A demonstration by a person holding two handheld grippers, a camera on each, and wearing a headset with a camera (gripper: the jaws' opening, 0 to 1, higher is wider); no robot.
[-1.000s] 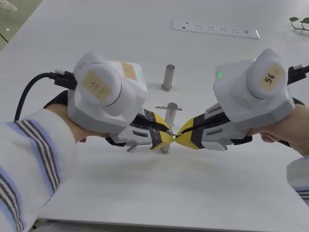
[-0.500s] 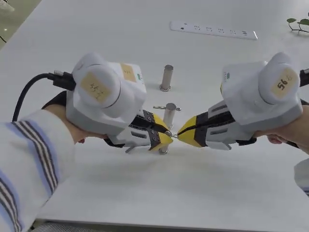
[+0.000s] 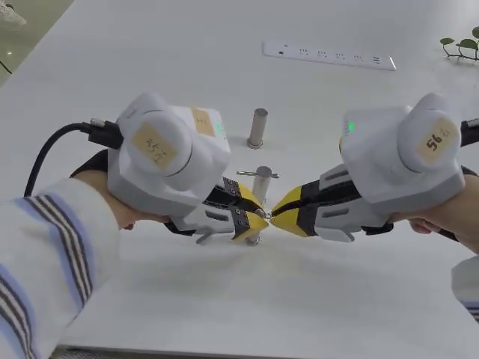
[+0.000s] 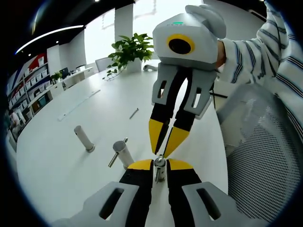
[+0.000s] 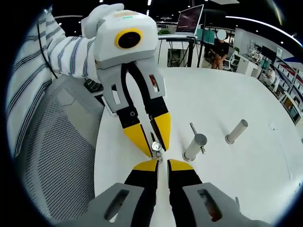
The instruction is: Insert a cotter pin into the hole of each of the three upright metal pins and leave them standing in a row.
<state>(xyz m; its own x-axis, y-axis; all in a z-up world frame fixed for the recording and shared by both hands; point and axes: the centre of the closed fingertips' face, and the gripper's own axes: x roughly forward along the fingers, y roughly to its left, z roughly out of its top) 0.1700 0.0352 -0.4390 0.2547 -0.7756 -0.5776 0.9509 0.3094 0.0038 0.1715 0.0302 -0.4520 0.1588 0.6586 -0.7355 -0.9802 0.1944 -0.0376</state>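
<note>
Our left tongs clamped on a short upright silver metal pin, our right tongs pinched shut on a thin wire cotter pin at its top, white table.

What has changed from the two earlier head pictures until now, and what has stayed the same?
The right tool drew back slightly to the right and rolled a little, its tips kept at the cotter pin by the near pin. The left tool stayed clamped on that pin. The middle pin kept its cotter pin; the far pin stayed bare.
</note>
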